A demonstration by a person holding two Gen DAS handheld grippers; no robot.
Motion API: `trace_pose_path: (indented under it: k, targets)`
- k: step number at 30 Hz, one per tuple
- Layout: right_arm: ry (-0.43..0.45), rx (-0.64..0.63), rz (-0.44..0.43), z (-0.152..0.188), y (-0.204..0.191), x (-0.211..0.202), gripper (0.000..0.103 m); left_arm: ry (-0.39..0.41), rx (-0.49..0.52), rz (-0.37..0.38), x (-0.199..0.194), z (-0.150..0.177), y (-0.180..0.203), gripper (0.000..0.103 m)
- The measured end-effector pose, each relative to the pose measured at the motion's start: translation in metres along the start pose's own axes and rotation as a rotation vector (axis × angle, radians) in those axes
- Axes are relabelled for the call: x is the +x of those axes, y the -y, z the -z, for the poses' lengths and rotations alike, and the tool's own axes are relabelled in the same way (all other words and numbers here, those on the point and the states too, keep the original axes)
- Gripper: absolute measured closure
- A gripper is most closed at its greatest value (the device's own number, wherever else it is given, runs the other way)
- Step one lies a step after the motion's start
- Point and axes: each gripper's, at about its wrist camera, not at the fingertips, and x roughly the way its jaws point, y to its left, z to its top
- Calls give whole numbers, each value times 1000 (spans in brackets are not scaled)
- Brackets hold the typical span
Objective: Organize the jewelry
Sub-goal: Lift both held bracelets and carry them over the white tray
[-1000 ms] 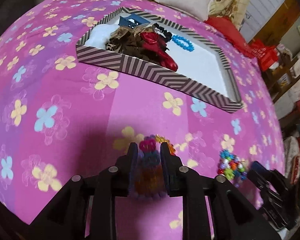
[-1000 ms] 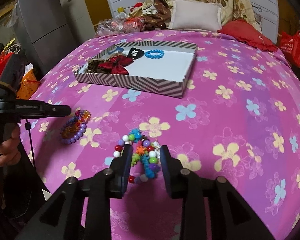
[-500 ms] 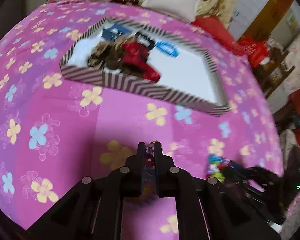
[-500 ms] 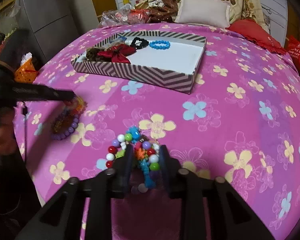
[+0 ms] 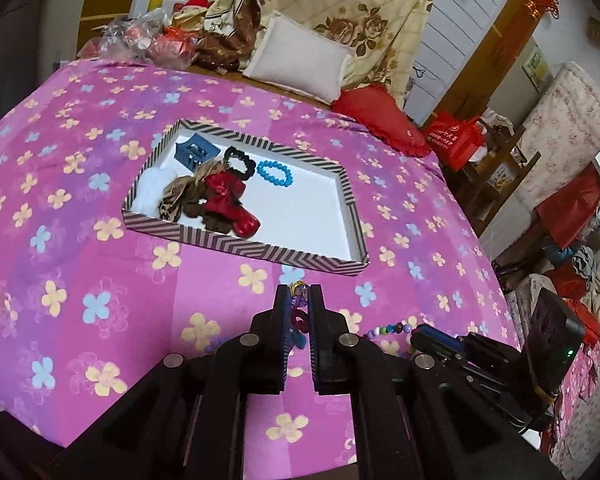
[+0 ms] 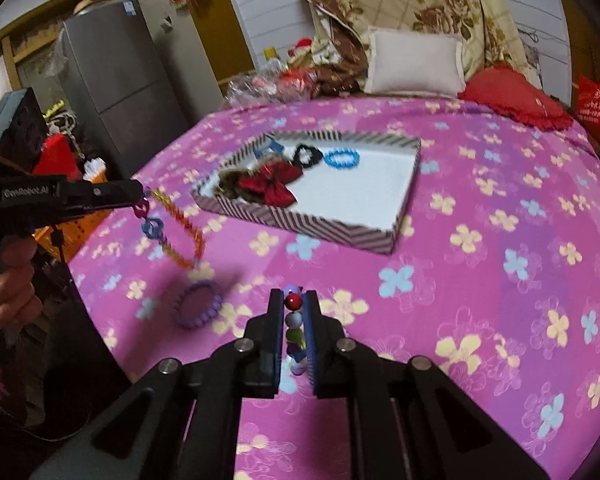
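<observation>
Both tools have closed since the earlier frames and come up off the bed: our left tool (image 5: 299, 294) now pinches a chain of pink, blue and orange links (image 6: 168, 224), which dangles clear of the bedspread (image 6: 480, 280) in the right wrist view, and our right tool (image 6: 293, 300) clamps a strand of mixed coloured beads (image 6: 293, 322). Just past them a purple beaded bracelet (image 6: 198, 304) lies on the bedspread, apparently left behind. Farther out sits the striped tray (image 5: 268, 250), already holding a blue bracelet (image 5: 275, 173), a black scrunchie (image 5: 240, 161) and a red bow (image 5: 230, 204). We judge both picks made; carrying them to the tray comes next.
</observation>
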Motion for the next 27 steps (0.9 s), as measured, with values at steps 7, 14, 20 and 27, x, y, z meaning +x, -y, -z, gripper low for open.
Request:
trace_pose_path:
  k: [7,14,20,27]
  targets:
    - [29,-19,-2,-12,-6,-10,93,10,8,-16,-5,1,4,97]
    - [23,-42,2,-20,-10,-6,93,8,17,-57,1,0,3,97]
    - [24,-62,14,-38,-7,1,93,3,39,-104,15,-10,5,97]
    - [6,-85,36,-69,3,20,93,0,51,-143,32,-25,5,97]
